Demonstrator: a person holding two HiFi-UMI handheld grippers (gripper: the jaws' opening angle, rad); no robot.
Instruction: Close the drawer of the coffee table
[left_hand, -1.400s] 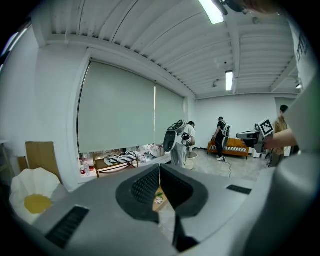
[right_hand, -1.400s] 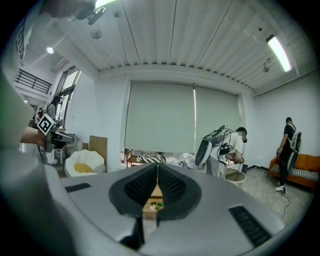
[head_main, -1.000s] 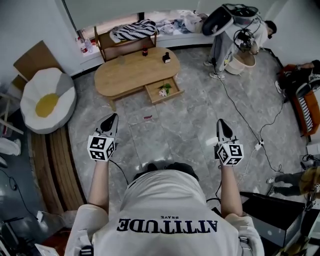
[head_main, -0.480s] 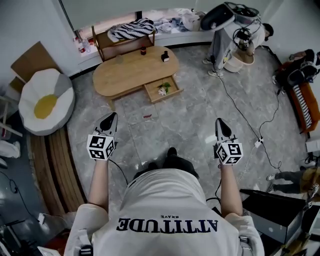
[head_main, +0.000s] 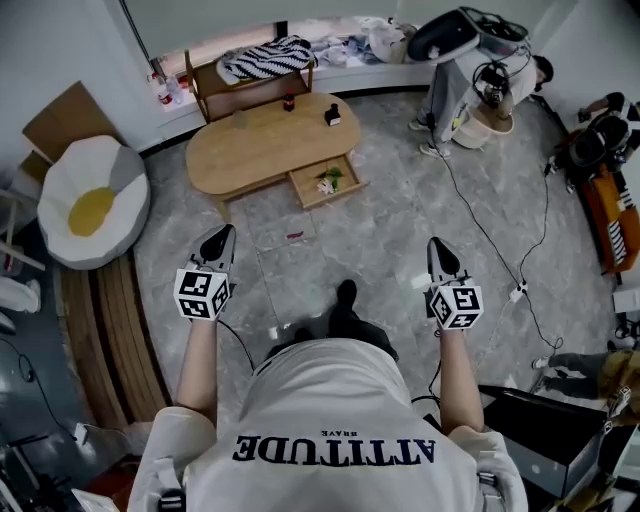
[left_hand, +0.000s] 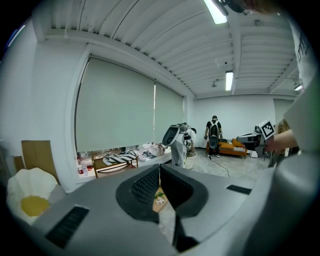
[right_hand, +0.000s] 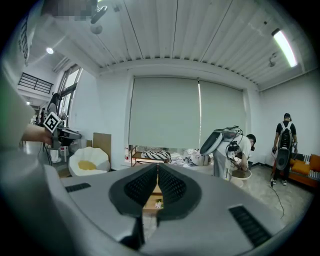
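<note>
An oval wooden coffee table (head_main: 250, 145) stands across the room, ahead of me. Its drawer (head_main: 326, 181) is pulled out toward me, with flowers lying in it. My left gripper (head_main: 217, 245) is held in the air at the left, shut and holding nothing, well short of the table. My right gripper (head_main: 440, 254) hangs at the right, also shut and holding nothing. In the left gripper view the drawer (left_hand: 160, 198) shows as a sliver between the closed jaws. The right gripper view shows the drawer (right_hand: 152, 203) the same way.
A small dark bottle (head_main: 333, 115) and a red-capped one (head_main: 289, 102) stand on the table. A white and yellow egg-shaped beanbag (head_main: 90, 200) lies at the left. A wooden rack (head_main: 248, 72) stands behind the table. A cable (head_main: 490, 235) runs over the grey floor at the right. A white machine (head_main: 462, 62) stands back right.
I have stepped forward: a foot now shows ahead of my body. Both grippers keep their pose. The person at the back right has bent closer to the white machine.
</note>
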